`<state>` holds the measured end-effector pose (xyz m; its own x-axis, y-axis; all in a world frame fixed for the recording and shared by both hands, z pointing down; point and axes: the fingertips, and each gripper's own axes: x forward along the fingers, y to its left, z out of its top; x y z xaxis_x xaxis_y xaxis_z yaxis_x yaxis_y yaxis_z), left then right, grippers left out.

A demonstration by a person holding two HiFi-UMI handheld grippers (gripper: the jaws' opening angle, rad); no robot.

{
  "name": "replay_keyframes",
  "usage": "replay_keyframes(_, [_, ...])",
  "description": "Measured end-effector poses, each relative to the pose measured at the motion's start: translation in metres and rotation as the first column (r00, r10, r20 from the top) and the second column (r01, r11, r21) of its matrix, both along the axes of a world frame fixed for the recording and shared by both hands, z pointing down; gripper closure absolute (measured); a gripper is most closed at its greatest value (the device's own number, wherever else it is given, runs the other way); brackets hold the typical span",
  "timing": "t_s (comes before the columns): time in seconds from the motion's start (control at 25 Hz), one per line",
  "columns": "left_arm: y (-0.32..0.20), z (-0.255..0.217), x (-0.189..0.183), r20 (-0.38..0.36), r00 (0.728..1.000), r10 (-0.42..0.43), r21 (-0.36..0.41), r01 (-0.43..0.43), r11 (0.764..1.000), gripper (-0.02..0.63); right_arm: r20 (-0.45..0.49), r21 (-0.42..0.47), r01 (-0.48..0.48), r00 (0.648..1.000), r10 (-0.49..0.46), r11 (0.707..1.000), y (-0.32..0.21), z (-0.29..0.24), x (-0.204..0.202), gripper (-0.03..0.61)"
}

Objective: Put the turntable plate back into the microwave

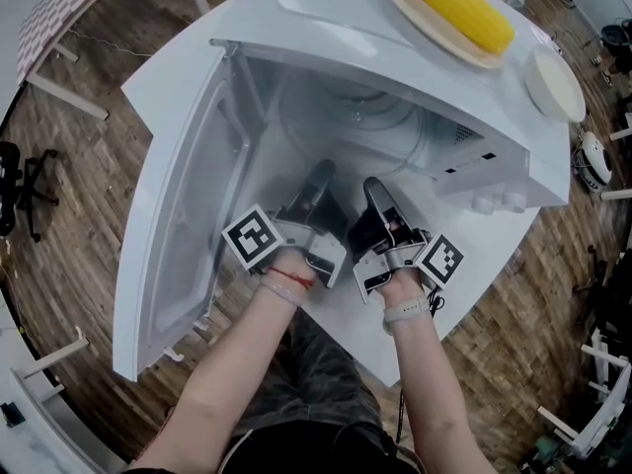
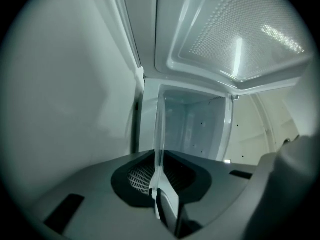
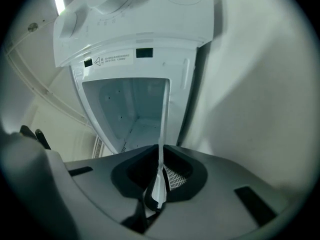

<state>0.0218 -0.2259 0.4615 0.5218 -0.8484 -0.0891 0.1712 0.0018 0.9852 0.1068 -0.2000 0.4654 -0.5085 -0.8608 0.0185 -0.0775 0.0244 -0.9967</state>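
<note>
Bright overhead light nearly bleaches the white microwave oven (image 1: pixel 257 13) in the head view; its open cavity lies shadowed. Both gripper views are dim, bent at the edges and ringed in black. Glare flares on the perforated white door panel (image 2: pixel 245 39), and the grey left claw (image 2: pixel 159 184) and right claw (image 3: pixel 160 176) blur around the clear glass turntable plate (image 2: pixel 160 134).

We take this for a lab or test room dressed as a kitchen: the microwave (image 1: pixel 326 18) ahead of the jaws stands alone on a plain white table (image 1: pixel 474 289), corn (image 1: pixel 454 8) on a plate (image 1: pixel 434 30) atop it; left of the jaws, on the wooden floor (image 1: pixel 89 196), we see an office chair (image 1: pixel 18 191), a loose cable (image 1: pixel 104 42) and the legs (image 1: pixel 64 97) of other white tables
</note>
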Motion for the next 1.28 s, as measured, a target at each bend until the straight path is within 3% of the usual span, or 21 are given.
replay_keyframes(0.56, [0.002, 0.003, -0.003, -0.015, 1.000, -0.003, 0.005, 0.003, 1.000, 0.566, 0.065, -0.029, -0.124, 0.990, 0.126, 0.992, -0.027, 0.002, 0.011, 0.537])
replay_keyframes(1.28, [0.004, 0.003, 0.000, -0.049, 0.999, -0.010, -0.006, 0.010, 1.000, 0.566, 0.050, -0.038, -0.157, 0.986, 0.159, 0.987, -0.038, 0.002, 0.015, 0.537])
